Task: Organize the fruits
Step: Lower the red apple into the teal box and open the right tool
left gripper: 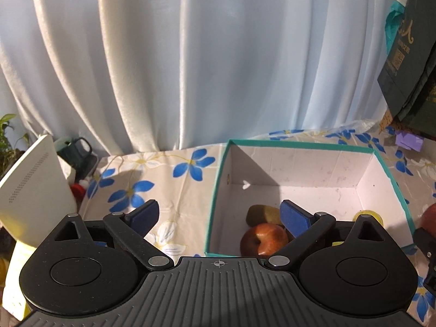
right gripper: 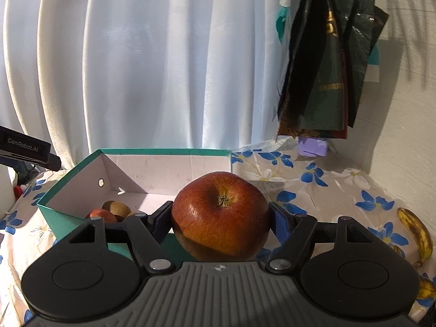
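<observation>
A teal box (left gripper: pixel 299 144) with a white inside stands on the flowered tablecloth. In it lie a red apple (left gripper: pixel 263 238) and a brown kiwi (left gripper: pixel 263 214); a yellow thing (left gripper: pixel 368 214) shows at its right wall. My left gripper (left gripper: pixel 220 214) hangs open over the box's left wall, nothing between its blue pads. My right gripper (right gripper: pixel 220 218) is shut on a big red apple (right gripper: pixel 220 215), stem end facing the camera, held just in front of the box (right gripper: pixel 163 152). In that view the boxed apple (right gripper: pixel 100 215) and kiwis (right gripper: pixel 117 207) show too.
A spotted banana (right gripper: pixel 417 234) lies on the cloth at the right, another yellow fruit (right gripper: pixel 425 288) below it. Dark green bags (right gripper: pixel 327 68) hang at the back right. A white device (left gripper: pixel 32 179) and clutter stand at the left. A pale curtain closes the back.
</observation>
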Action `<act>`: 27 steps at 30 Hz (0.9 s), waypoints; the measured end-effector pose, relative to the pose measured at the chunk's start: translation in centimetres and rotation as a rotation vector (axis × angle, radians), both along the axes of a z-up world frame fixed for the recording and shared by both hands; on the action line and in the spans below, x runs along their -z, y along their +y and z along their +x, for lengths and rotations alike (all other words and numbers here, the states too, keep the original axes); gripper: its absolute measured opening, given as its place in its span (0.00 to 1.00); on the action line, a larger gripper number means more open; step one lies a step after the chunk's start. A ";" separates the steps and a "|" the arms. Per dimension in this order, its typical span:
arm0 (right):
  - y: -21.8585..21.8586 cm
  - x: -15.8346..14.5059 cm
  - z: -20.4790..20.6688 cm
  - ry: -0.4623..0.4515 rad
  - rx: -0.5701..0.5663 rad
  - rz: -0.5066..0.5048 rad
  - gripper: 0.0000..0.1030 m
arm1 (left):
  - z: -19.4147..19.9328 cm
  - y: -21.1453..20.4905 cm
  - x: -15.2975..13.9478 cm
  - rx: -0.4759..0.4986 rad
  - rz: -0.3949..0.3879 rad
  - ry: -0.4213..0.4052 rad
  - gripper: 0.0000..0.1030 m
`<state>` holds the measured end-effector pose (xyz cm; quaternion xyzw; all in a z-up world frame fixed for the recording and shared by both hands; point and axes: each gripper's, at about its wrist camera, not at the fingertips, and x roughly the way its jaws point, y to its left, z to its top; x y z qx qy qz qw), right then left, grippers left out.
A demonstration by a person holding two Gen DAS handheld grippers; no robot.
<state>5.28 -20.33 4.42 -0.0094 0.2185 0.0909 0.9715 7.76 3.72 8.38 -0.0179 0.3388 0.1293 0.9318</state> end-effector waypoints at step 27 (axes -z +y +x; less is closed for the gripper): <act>5.3 5.1 8.1 0.145 -0.088 -0.041 0.71 | -1.8 0.5 1.4 -0.001 -0.002 0.065 0.97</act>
